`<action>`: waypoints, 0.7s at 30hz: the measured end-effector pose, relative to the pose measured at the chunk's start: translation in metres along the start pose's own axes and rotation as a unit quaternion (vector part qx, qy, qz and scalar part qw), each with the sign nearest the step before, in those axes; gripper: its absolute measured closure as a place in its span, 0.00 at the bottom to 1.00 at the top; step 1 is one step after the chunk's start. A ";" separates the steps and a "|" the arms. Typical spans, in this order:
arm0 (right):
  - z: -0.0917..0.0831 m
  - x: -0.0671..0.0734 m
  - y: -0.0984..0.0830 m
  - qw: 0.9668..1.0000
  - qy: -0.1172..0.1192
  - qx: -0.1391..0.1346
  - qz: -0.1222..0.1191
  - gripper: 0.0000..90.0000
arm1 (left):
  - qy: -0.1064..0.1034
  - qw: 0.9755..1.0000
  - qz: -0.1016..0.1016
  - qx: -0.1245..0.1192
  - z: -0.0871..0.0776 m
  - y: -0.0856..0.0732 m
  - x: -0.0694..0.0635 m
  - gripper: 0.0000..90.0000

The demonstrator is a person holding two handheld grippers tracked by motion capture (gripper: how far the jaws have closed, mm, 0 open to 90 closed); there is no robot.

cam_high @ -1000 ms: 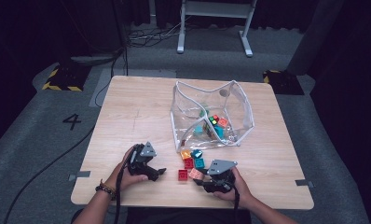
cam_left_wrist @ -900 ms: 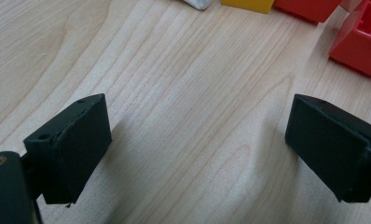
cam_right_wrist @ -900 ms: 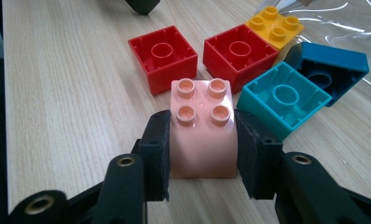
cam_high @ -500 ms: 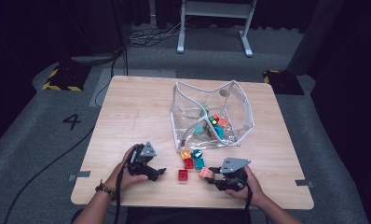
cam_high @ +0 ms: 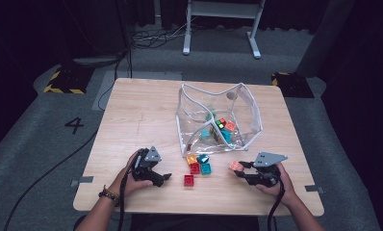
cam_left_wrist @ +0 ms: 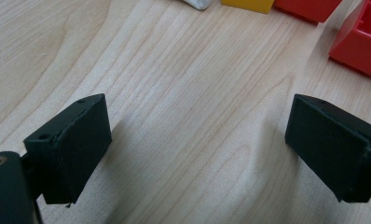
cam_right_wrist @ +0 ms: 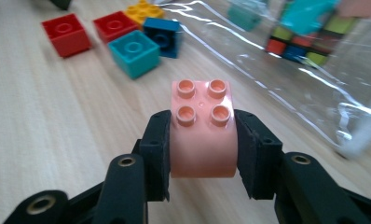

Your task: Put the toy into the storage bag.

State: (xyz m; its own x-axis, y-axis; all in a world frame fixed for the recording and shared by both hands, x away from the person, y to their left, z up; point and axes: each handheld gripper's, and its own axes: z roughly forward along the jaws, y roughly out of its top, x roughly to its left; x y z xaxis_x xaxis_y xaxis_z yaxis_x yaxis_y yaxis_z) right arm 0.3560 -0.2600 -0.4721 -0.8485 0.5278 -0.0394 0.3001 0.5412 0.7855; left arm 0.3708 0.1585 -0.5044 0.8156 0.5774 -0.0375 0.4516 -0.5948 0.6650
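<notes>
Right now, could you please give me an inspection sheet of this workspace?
Surface: wooden table, bare at the left.
Job's things: pink brick clamped in the right tongs; clear bag with bricks inside.
Clutter: loose red brick and a cluster of orange, red, teal and blue bricks in front of the bag.
Grippers: left tongs open, nothing between them.
Cables: black cable across the floor at the left.
Surroundings: grey carpet marked 4, white stand behind.

The high view looks forward and down on the counter (cam_high: 146, 120). Both gripper views skim it closely; all 3 share the red brick (cam_high: 189, 180) (cam_left_wrist: 358, 44) (cam_right_wrist: 66, 33).
</notes>
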 end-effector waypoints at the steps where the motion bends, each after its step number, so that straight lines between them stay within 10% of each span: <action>1: -0.002 -0.002 -0.001 1.000 -0.005 0.000 0.001 0.66 | 0.000 1.000 0.000 0.000 0.000 0.000 0.000 0.08; 21: -0.034 -0.061 -0.020 0.995 -0.079 -0.018 0.056 0.66 | 0.000 1.000 0.000 0.000 0.000 0.000 0.000 0.08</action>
State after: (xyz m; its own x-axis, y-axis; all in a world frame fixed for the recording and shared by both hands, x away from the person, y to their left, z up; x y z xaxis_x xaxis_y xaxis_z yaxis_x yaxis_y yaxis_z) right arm 0.3869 -0.3246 -0.4645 -0.7304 0.6815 -0.0449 0.3707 0.4508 0.8120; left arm 0.3708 0.1585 -0.5044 0.8154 0.5776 -0.0378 0.4521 -0.5947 0.6648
